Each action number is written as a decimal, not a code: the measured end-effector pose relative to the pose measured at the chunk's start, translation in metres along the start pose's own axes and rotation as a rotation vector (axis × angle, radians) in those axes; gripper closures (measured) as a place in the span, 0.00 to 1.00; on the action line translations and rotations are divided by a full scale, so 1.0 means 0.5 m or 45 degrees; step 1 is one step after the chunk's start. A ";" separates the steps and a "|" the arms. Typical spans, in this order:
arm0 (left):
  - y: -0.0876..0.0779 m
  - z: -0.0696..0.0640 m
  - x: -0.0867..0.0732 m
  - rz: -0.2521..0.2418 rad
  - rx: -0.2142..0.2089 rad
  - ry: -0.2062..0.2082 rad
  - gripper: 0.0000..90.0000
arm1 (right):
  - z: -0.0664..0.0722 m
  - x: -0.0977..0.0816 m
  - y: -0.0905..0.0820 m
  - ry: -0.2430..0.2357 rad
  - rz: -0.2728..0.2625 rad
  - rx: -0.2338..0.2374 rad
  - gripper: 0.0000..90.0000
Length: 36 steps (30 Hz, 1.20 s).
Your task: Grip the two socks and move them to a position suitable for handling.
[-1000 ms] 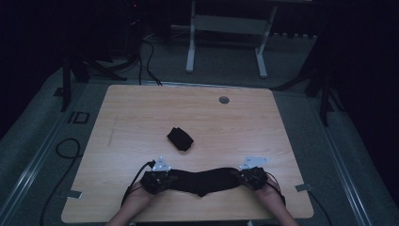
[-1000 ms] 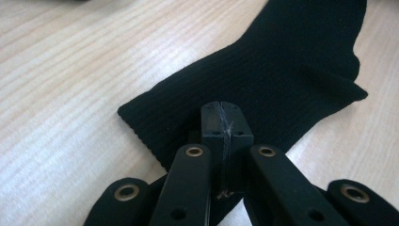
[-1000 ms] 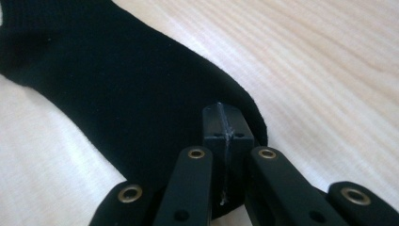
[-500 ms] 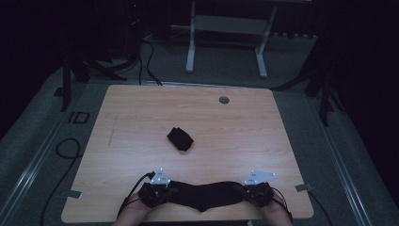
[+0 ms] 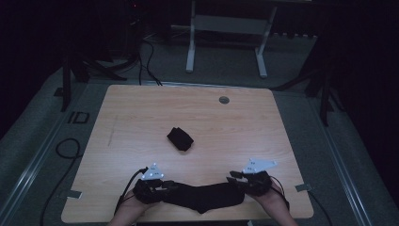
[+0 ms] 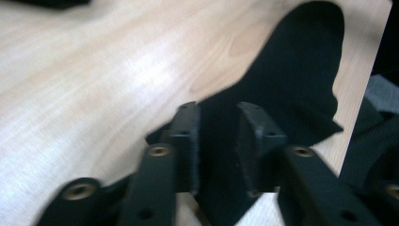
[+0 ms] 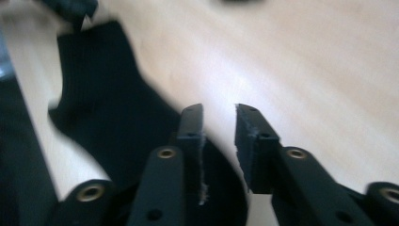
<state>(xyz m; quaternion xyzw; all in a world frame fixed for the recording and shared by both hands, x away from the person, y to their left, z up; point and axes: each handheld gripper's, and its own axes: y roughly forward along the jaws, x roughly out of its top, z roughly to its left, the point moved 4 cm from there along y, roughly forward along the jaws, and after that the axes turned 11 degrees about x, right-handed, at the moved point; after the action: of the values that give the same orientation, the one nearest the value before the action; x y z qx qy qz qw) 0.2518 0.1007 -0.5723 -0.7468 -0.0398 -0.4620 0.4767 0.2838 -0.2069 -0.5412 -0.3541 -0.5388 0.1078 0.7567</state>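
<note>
From the high view, a black sock [image 5: 204,197] lies stretched flat along the near edge of the table [image 5: 197,117], between the left gripper [image 5: 162,188] and the right gripper [image 5: 234,178]. A second sock, rolled into a bundle [image 5: 180,139], sits well apart toward the middle of the tabletop. Both grippers have just been opening, so the step looks like letting go of the stretched sock; doing it well means lifting each gripper straight off so the fabric stays flat and does not drag back into a wrinkle.

In the left gripper view, the jaws stand parted with a clear gap, and the sock [image 6: 291,84] runs on the table beneath and beyond them. The pads do not press on the cloth, as far as I can judge. I would raise this hand before moving it sideways, since the lower tips sit close to the fabric.

In the right gripper view, the jaws are likewise apart, with bare wood showing between the tips and the sock [image 7: 103,117] spreading off to the left below them. The picture is blurred, so care is needed that no thread snags on the worn pad edge.
</note>
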 end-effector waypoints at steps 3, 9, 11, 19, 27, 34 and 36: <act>0.002 0.012 0.007 -0.042 0.045 0.002 0.60 | -0.026 0.060 0.016 -0.015 -0.038 0.000 0.72; 0.016 0.050 0.020 -0.106 0.085 -0.028 0.52 | -0.070 0.155 0.075 -0.016 -0.046 0.044 0.69; 0.027 0.070 0.032 -0.131 0.108 -0.044 0.52 | -0.094 0.201 0.116 0.000 -0.041 0.062 0.67; 0.067 0.111 0.063 -0.148 0.145 -0.094 0.52 | -0.138 0.277 0.239 0.060 0.036 0.097 0.58; 0.086 0.129 0.075 -0.156 0.160 -0.120 0.52 | -0.177 0.294 0.322 0.185 0.102 0.068 0.49; 0.088 0.137 0.068 -0.159 0.158 -0.146 0.52 | -0.185 0.280 0.360 0.163 0.220 0.062 0.62; 0.088 0.140 0.066 -0.154 0.170 -0.149 0.52 | -0.178 0.276 0.362 0.141 0.241 0.060 0.76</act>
<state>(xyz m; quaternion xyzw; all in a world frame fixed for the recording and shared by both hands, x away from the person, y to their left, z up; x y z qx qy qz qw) 0.3381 0.1166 -0.5861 -0.7354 -0.1430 -0.4419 0.4935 0.4576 -0.0379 -0.5720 -0.3911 -0.4577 0.1718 0.7797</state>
